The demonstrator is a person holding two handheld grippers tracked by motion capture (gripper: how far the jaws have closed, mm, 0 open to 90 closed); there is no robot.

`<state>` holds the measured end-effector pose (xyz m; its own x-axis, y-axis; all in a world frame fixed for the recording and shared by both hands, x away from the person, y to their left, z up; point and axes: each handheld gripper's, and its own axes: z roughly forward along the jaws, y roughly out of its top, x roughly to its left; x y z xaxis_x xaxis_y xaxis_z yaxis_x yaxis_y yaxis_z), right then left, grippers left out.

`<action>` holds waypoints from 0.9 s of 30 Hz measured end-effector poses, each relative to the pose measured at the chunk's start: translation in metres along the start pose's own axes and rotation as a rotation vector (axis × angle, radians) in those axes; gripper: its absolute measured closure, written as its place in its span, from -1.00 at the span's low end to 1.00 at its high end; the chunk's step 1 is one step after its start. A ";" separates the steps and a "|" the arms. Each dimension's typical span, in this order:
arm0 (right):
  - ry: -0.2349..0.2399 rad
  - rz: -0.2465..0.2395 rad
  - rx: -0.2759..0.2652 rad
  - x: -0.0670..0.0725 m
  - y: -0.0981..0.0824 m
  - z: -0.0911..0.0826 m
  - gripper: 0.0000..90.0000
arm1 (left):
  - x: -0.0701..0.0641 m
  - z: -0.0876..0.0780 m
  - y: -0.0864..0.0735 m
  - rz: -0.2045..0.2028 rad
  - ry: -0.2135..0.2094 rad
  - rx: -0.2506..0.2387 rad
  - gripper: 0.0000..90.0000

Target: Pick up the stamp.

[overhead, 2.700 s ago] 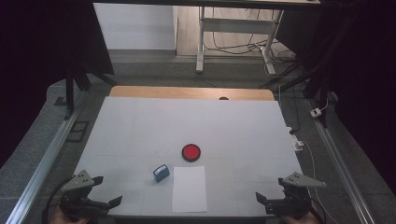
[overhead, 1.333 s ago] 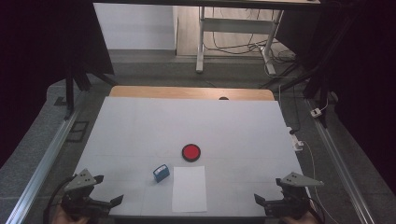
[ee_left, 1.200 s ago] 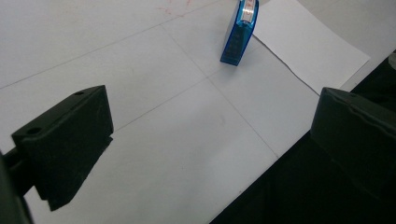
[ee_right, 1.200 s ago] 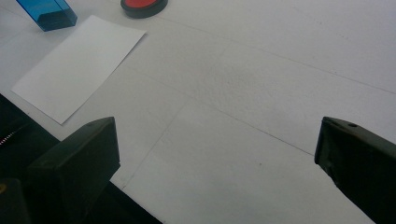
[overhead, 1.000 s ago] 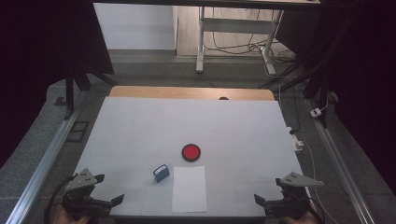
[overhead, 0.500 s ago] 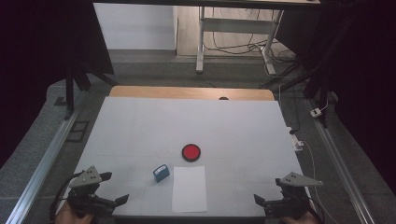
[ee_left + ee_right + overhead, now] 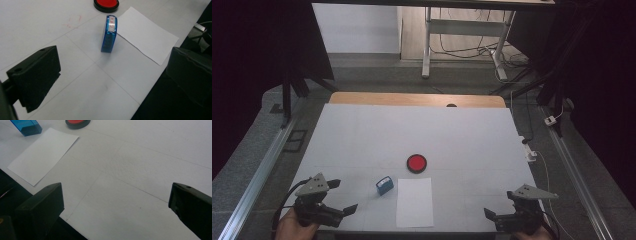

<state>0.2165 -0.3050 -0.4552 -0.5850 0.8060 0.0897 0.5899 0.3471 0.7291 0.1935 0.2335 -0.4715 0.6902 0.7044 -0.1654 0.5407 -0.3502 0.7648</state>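
A small blue stamp lies on the white table, just left of a white paper sheet. A round red ink pad sits beyond the sheet. My left gripper is open near the front left corner and points at the stamp, a short way from it. At the front right corner my right gripper is open over bare table.
A wooden strip runs along the table's far edge. Metal rails flank both sides. A white plug and cable lie off the right edge. The front edge drops off just under both grippers.
My left gripper has shifted a little forward and to the right, toward the stamp. The right gripper has barely moved. Stamp, pad and paper lie where they were.
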 end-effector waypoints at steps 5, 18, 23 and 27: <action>-0.001 0.000 0.000 0.000 0.000 0.000 -0.99 | -0.001 0.010 0.006 0.013 0.001 0.009 -1.00; 0.002 0.001 -0.001 0.000 0.000 0.000 -0.99 | -0.002 0.032 0.023 0.033 0.007 0.059 -1.00; 0.002 -0.001 -0.001 0.000 0.000 0.000 -0.99 | -0.003 0.040 0.029 0.046 0.004 0.071 -1.00; 0.002 -0.002 0.000 0.000 0.000 0.000 -0.99 | -0.003 0.045 0.033 0.051 0.010 0.076 -1.00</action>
<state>0.2164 -0.3049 -0.4552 -0.5877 0.8041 0.0895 0.5883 0.3488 0.7295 0.2311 0.1918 -0.4736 0.7130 0.6907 -0.1206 0.5401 -0.4314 0.7227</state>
